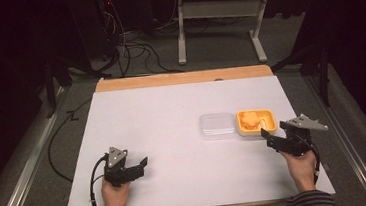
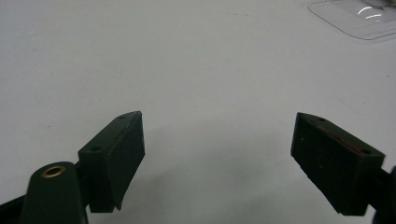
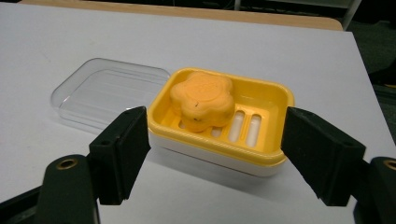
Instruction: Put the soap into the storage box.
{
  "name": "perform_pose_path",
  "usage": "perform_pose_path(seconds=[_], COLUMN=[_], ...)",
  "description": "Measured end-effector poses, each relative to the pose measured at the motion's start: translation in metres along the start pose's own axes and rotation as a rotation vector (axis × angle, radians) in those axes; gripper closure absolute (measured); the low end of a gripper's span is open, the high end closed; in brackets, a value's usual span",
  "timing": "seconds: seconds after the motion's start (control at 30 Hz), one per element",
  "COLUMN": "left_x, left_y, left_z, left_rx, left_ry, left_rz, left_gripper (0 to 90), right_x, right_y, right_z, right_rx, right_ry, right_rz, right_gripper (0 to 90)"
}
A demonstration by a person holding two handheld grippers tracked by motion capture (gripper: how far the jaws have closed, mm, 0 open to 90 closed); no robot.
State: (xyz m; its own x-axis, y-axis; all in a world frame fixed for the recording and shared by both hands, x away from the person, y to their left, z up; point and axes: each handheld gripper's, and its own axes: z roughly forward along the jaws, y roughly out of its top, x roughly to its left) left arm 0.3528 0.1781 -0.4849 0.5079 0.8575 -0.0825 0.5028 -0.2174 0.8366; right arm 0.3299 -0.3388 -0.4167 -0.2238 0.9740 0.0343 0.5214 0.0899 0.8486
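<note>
Apparently early: soap dish open, lid lying beside it

Right of centre in the high view, the yellow soap dish [image 3: 219, 135] holds an orange flower-shaped soap [image 3: 201, 100]; its clear lid [image 3: 105, 93] lies just left, touching it. The right gripper [image 3: 215, 154], jaws wide and empty, faces the dish. The left gripper [image 2: 217, 158], lower left, gapes empty over bare table [image 1: 147, 116]. Nothing gripped; closing, I'd judge, remains

A white-topped table [image 1: 139, 137] stands on grey floor [image 1: 35, 161] in a dark room, cables [image 1: 133, 49] and a desk frame [image 1: 215, 10] behind.
</note>
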Motion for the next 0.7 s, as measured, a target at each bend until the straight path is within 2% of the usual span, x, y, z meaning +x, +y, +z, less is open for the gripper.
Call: perform_pose_path(seconds=[0.43, 0.7], left_x=[0.000, 0.000], left_y=[0.000, 0.000], left_z=[0.000, 0.000], left_rx=[-0.001, -0.001], left_ry=[0.002, 0.001], left_rz=[0.001, 0.003], left_gripper=[18.0, 18.0], right_x=[0.008, 0.013], right_y=[-0.012, -0.017], right_z=[-0.006, -0.008], right_rx=[-0.025, -0.030], right_ry=[0.010, 0.026], right_rz=[0.013, 0.002], right_gripper=[24.1, 24.2])
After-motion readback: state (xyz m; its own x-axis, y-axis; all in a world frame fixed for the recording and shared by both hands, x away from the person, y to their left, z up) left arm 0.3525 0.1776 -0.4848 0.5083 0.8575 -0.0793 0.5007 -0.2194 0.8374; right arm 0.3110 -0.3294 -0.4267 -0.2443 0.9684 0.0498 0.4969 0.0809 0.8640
